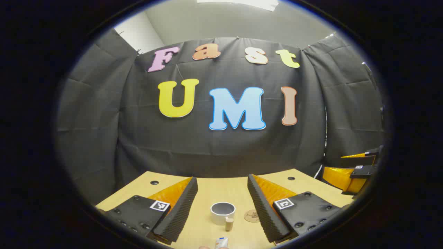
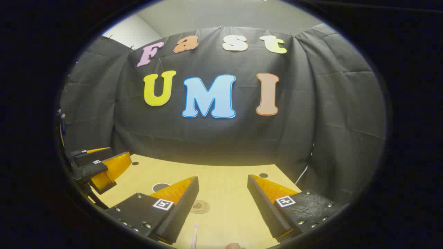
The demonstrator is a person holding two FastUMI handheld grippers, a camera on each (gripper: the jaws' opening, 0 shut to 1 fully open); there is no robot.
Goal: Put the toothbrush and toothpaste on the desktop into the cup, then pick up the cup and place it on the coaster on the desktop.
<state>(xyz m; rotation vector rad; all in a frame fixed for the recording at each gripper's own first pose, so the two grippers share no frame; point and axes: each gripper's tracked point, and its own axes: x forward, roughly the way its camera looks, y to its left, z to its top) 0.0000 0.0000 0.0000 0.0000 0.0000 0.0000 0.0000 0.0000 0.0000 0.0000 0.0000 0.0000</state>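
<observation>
Nothing has yet been picked up, so the step in hand is judged to be the first reach for the toothbrush or toothpaste. In the left gripper view the left gripper (image 1: pixel 222 193) is held spread wide and empty above the tabletop (image 1: pixel 207 190), with the cup (image 1: pixel 223 212) standing upright, mouth up, between its fingers toward the near edge; the coaster (image 1: pixel 252 216) lies just beside it. The toothpaste (image 1: pixel 221 242) is seen at the near edge, cut off, so its long axis cannot be told. In the right gripper view the right gripper (image 2: pixel 223 188) is likewise spread and empty, and the toothbrush (image 2: pixel 194 237) lies flat, its long axis running from near edge toward far edge. It should be pinched across its handle, fingers lowered squarely.
</observation>
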